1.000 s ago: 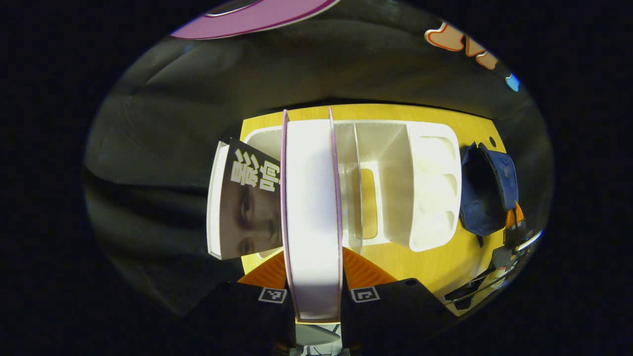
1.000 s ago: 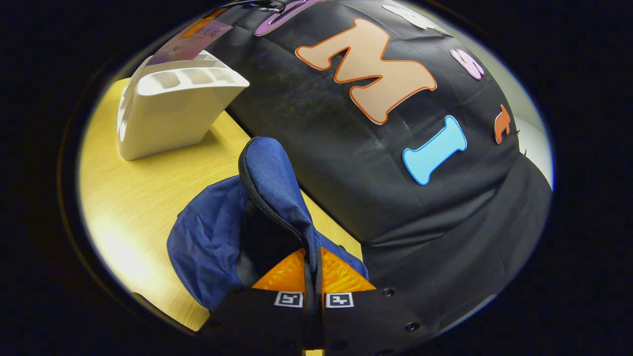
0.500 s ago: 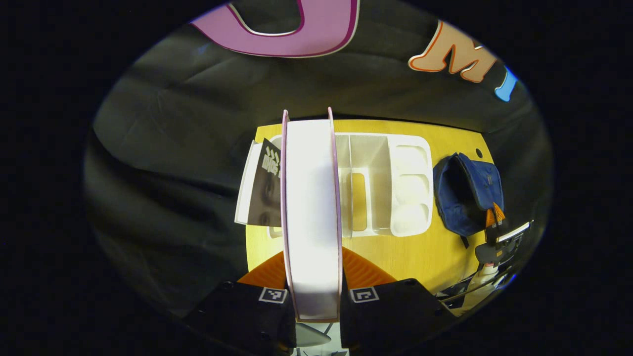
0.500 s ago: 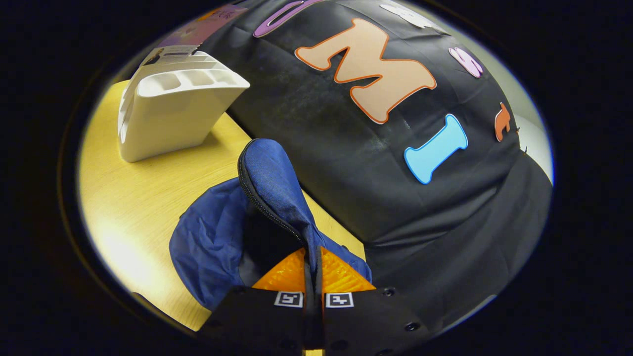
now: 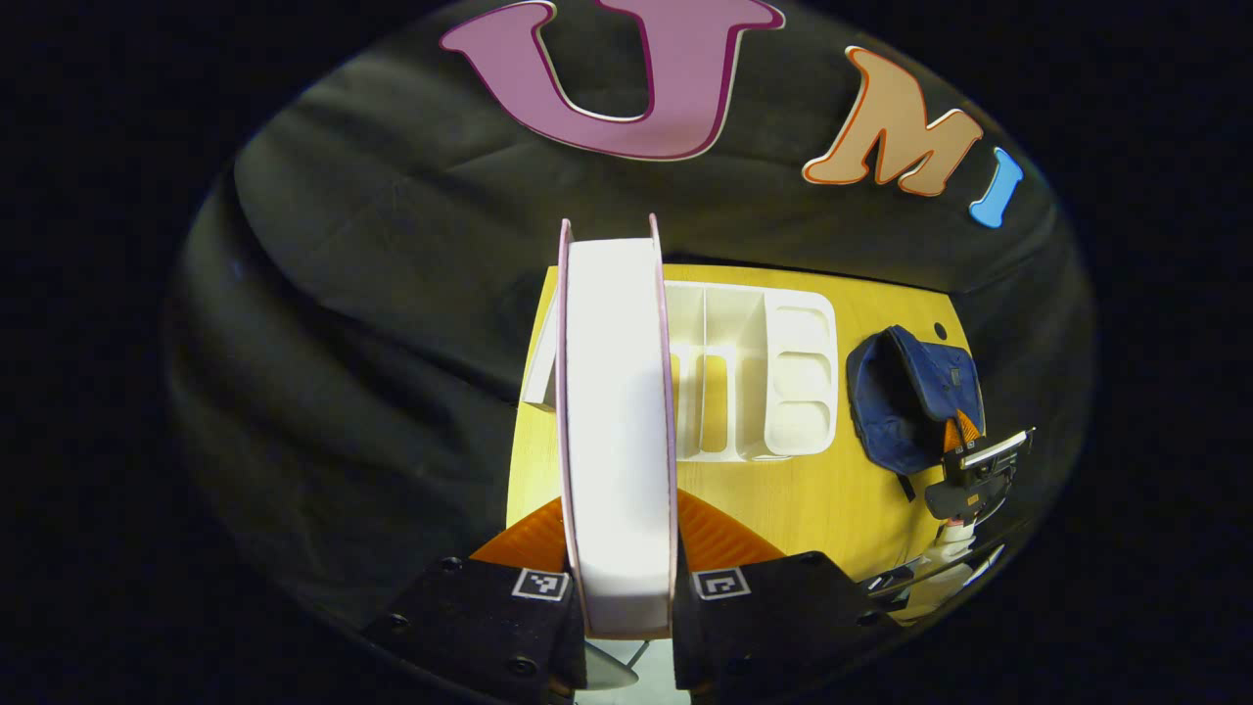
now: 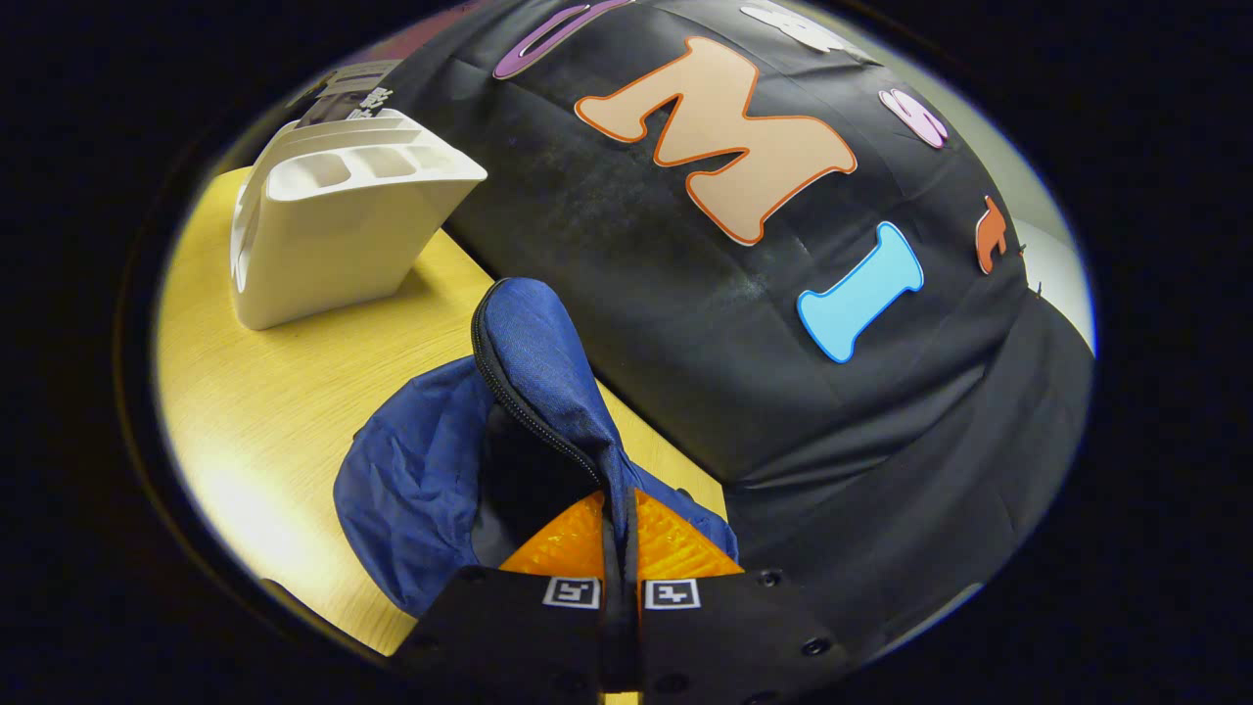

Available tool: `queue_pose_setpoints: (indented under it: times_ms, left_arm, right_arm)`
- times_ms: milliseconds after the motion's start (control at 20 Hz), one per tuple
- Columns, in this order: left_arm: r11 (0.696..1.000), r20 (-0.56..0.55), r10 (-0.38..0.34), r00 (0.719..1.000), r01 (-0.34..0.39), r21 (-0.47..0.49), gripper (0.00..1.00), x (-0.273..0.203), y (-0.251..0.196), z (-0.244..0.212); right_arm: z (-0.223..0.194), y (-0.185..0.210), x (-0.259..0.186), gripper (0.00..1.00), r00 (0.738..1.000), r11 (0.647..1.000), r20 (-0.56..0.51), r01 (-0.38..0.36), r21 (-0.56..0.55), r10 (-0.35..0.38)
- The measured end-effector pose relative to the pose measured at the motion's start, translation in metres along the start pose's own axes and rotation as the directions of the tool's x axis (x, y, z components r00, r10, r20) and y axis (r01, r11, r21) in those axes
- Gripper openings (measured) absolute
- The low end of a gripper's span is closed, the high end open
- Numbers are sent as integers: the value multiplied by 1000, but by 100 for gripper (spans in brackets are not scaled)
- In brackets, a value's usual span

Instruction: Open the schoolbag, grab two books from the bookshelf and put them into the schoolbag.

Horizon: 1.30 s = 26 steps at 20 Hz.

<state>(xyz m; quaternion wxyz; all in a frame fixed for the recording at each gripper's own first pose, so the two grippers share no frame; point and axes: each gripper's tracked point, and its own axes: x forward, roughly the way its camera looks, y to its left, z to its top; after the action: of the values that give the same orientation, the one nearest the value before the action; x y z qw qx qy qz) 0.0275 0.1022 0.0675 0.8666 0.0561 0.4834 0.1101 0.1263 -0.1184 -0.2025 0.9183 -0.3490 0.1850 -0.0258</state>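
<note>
My left gripper (image 5: 621,529) is shut on a thick book (image 5: 617,411) with pink covers, its white page edge facing the camera. It holds the book high above the white bookshelf (image 5: 759,372). A second book (image 5: 541,364) leans at the shelf's left end. The blue schoolbag (image 5: 901,401) lies to the right of the shelf with its mouth open. In the right gripper view, my right gripper (image 6: 618,509) is shut on the schoolbag's flap (image 6: 548,377) and holds it upright over the dark opening. The bookshelf (image 6: 333,235) stands beyond it.
Shelf and bag rest on a yellow wooden table (image 5: 812,499) whose far and left edges meet the black cloth wall. In the left gripper view the right gripper (image 5: 964,446) and its handle show at the bag's near side. Bare tabletop (image 6: 284,392) lies between shelf and bag.
My left gripper has lifted the pink-covered book up and away from the shelf, which now looks smaller and farther off. The right gripper has kept its hold on the bag's flap.
</note>
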Motion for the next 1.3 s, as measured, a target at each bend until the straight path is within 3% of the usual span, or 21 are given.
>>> queue_pose_setpoints:
  times_ms: [250, 650, 800, 1000, 1300]
  left_arm:
    - [982, 69, -160, 985, 166, -88, 29, -12, -53, -5]
    - [882, 168, -427, 888, 450, -137, 30, 1, -156, 15]
    - [824, 186, -521, 833, 547, -144, 30, 7, -199, 16]
    - [716, 205, -644, 737, 675, -178, 30, 34, -261, 9]
    - [587, 224, -743, 631, 774, -236, 30, 98, -336, -4]
  right_arm:
    - [1, -10, -1, 0, 1000, 998, 4, 12, 56, -12]
    - [1, -16, -4, 0, 1000, 996, 11, 12, 86, -13]
    - [1, -20, -3, 3, 1000, 994, 13, 15, 109, -16]
    - [0, -25, -3, 2, 1000, 989, 14, 16, 145, -19]
    - [1, -37, -8, 0, 998, 980, 36, 35, 194, -43]
